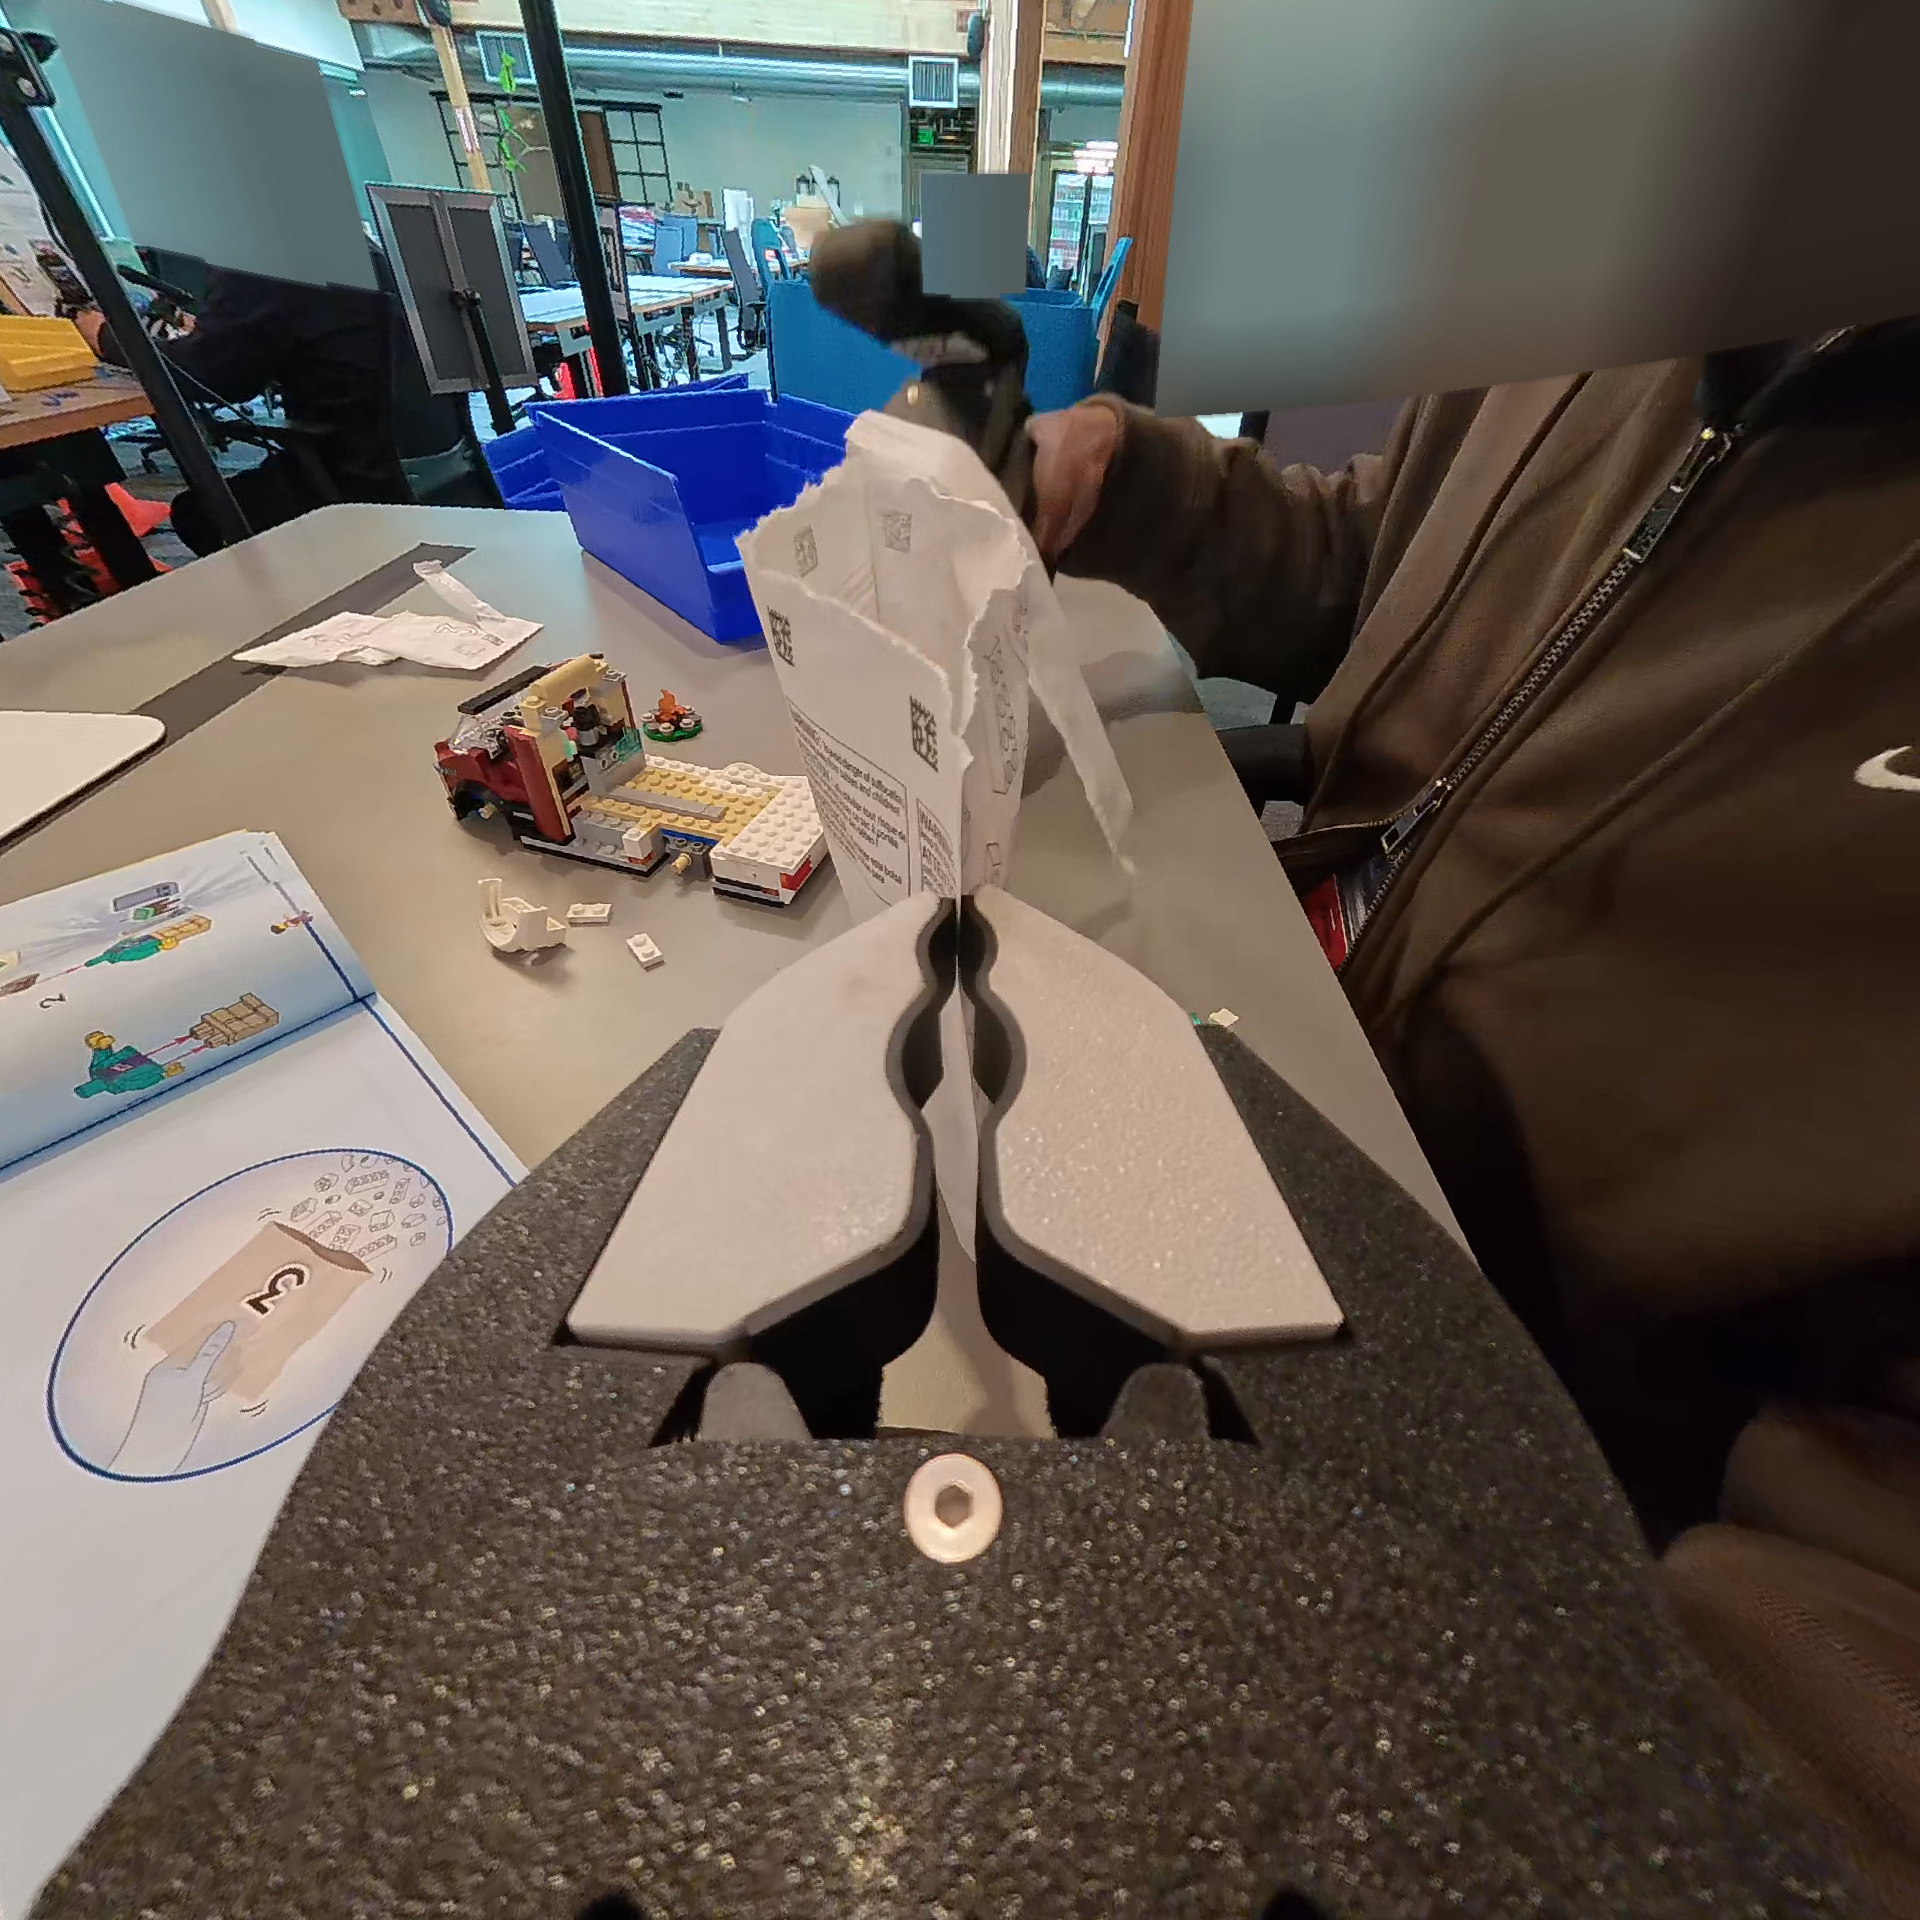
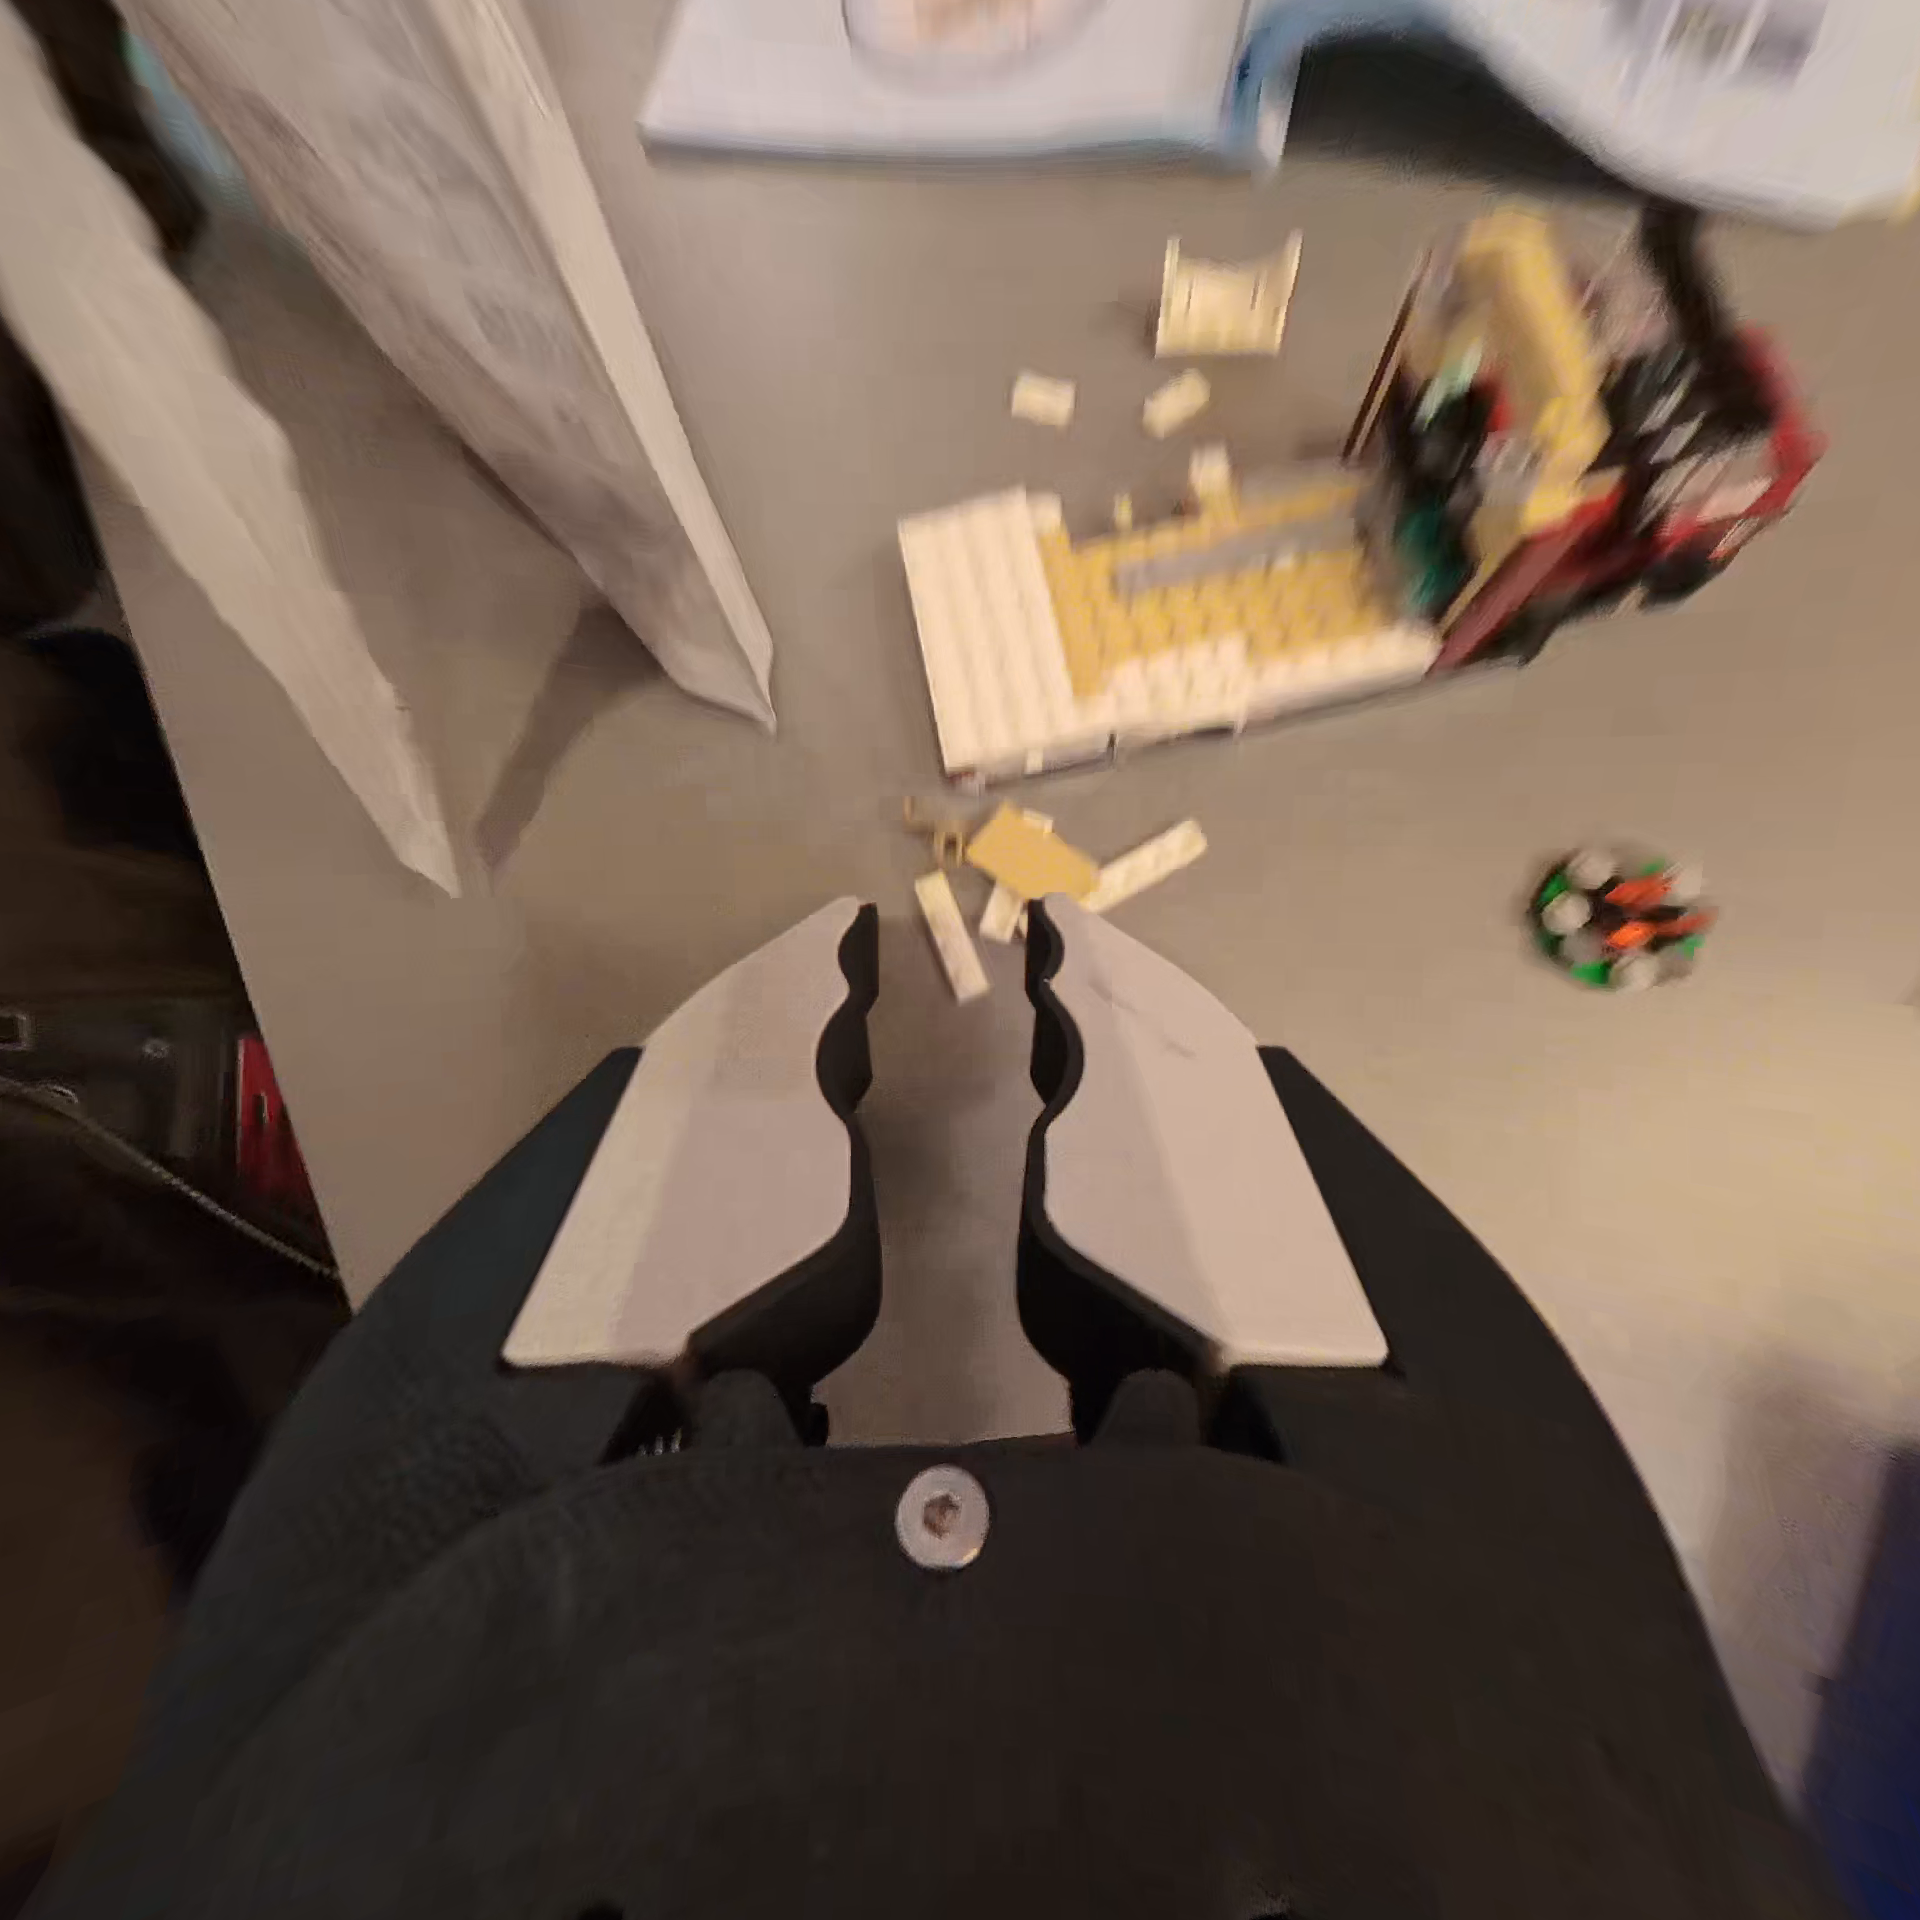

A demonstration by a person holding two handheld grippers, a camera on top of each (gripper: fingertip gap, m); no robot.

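Left wrist view: my left tool (image 1: 956, 920) is clamped on the lower edge of a torn white paper bag (image 1: 883, 675), which stands up above the grey desk (image 1: 312, 748). A partly built brick vehicle (image 1: 623, 790), loose white pieces (image 1: 540, 920), an open instruction booklet (image 1: 208, 1091) and a blue bin (image 1: 675, 499) lie beyond.

Right wrist view (blurred): my right tool (image 2: 951, 920) is open, gripping nothing, above a cluster of tan and white bricks (image 2: 1039, 862) on the desk. The bag hangs at upper left.
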